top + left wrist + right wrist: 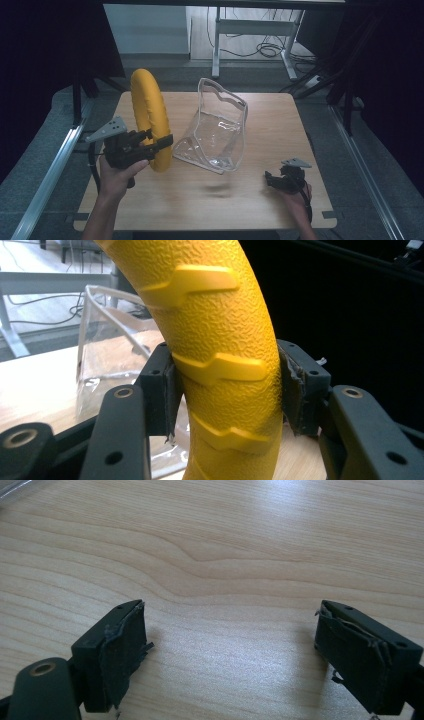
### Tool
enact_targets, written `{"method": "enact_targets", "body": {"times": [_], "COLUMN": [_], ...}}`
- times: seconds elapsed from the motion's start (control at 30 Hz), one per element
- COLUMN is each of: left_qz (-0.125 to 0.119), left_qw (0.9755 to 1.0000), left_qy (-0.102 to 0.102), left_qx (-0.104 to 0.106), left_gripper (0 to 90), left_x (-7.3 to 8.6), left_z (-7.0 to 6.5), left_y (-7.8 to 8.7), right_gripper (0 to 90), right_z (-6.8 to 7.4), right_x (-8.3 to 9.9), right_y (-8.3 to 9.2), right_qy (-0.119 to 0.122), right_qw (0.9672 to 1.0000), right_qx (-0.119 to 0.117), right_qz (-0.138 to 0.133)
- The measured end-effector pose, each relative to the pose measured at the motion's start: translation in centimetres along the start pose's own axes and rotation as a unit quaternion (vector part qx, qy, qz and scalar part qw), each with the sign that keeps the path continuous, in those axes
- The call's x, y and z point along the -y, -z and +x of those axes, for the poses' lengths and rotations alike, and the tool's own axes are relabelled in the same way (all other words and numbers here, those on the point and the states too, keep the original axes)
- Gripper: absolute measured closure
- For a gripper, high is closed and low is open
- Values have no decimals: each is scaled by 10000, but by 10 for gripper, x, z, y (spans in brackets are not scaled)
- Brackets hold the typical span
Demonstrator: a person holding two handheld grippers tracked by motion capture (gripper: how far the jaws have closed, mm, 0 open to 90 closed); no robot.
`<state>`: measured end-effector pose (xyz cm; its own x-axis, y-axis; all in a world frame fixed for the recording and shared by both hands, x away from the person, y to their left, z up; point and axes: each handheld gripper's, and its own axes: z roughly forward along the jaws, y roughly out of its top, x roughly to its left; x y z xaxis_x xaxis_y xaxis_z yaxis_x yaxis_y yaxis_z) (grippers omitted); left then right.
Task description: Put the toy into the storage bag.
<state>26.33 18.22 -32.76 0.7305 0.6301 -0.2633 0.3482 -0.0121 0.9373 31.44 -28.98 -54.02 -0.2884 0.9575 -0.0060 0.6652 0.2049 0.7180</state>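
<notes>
A yellow textured ring point(148, 117) stands upright above the table's left side, held at its lower part by my left gripper point(161, 143), which is shut on it. In the left gripper view the ring point(220, 335) fills the space between both jaws, its raised ridges facing the camera. A clear plastic bag point(217, 127) with its mouth standing open sits mid-table, just right of the ring. My right gripper point(270, 181) rests low near the table's front right, open, with bare wood between its fingers point(122, 650).
The wooden table point(260, 200) is square, with bare wood in front of the bag and at the right. Metal rails run along both sides. A white desk frame point(250, 30) and cables stand on the floor behind.
</notes>
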Motion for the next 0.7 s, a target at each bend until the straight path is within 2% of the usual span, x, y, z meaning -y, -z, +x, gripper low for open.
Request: {"method": "enact_targets", "body": {"times": [0.4, 0.6, 0.7], "left_qz": [-139, -213, -226], "left_qw": [9996, 9991, 9990], "left_qy": [-54, -17, -34], "left_qx": [245, 373, 372], "left_gripper": [483, 483, 483], "left_x": [-15, -23, -27], "left_z": [-7, -8, -10], "left_y": [-14, -20, -24], "right_gripper": [133, 133, 133], "right_z": [0, 0, 0], "right_x": [0, 0, 0], "right_y": [0, 0, 0], "right_qy": [-3, -2, -5], "right_qw": [10000, 10000, 10000], "right_qx": [3, 3, 3], "right_qz": [-17, -17, -14]}}
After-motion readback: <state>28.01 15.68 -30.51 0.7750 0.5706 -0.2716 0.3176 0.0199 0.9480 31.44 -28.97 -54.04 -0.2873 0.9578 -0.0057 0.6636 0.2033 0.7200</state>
